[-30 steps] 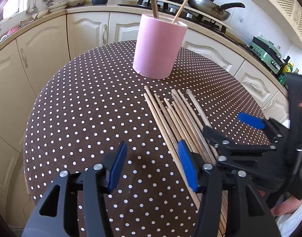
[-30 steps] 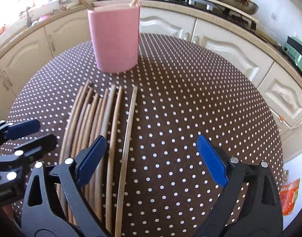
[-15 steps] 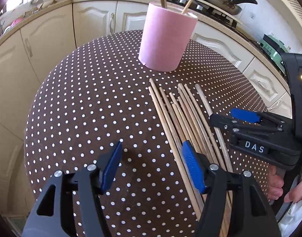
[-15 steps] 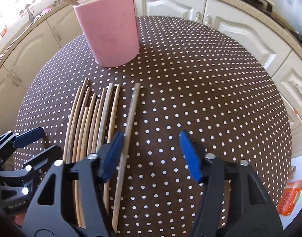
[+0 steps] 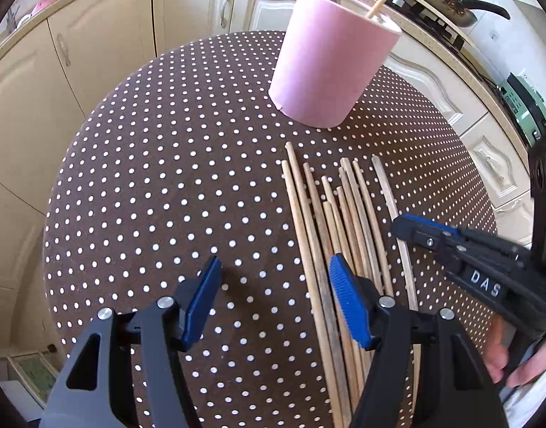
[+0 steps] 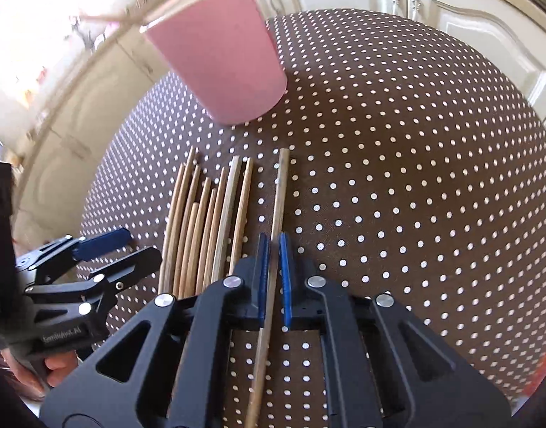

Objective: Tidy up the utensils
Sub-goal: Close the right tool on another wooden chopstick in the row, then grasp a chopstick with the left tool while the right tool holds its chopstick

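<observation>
Right wrist view: one chopstick (image 6: pixel 277 210), just right of the chopstick row (image 6: pixel 205 221) on the dotted bench (image 6: pixel 415 178), now sits pinched between the right tool's (image 6: pixel 273 271) pads, which stood wide a second ago; lifting toward the pink cup (image 6: pixel 219 53) looks next. Left wrist view alone shows the left tool (image 5: pixel 273 299) open, empty.
</observation>
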A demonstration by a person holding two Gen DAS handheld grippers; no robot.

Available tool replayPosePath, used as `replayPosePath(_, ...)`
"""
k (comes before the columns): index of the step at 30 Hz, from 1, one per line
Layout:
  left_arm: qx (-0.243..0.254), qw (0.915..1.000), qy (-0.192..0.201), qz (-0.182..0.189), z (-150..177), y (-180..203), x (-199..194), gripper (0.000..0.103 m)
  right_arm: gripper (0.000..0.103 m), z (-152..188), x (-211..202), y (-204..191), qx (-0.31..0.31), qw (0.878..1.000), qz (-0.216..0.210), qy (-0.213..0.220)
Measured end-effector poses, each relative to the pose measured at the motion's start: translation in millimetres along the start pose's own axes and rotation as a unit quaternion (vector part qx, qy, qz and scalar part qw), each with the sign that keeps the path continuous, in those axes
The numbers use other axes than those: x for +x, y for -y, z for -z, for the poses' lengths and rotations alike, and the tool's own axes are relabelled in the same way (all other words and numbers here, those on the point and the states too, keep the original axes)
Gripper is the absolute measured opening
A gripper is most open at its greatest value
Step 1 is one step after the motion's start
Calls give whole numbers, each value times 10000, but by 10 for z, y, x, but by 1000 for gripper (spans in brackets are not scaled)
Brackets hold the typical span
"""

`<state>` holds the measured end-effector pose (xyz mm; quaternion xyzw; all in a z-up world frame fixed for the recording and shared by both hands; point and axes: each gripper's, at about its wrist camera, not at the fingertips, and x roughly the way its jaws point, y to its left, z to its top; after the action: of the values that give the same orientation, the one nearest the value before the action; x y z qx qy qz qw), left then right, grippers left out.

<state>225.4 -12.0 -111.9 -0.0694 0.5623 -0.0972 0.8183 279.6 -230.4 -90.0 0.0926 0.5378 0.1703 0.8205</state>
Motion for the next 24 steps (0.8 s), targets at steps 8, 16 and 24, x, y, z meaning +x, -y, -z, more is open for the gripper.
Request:
replayPosePath(8,93,9999,30,-78,-133,95,109,63,7,80,-76,27,128,9995,-65,273)
replayPosePath(16,21,9991,-345,262,-387,-44,149,42,7,229,-78,69,78,9994,-70,326)
replayPosePath(24,42,9991,-425,-10,-449,21,176,42,7,261,-93,149,221,9988,-197,396)
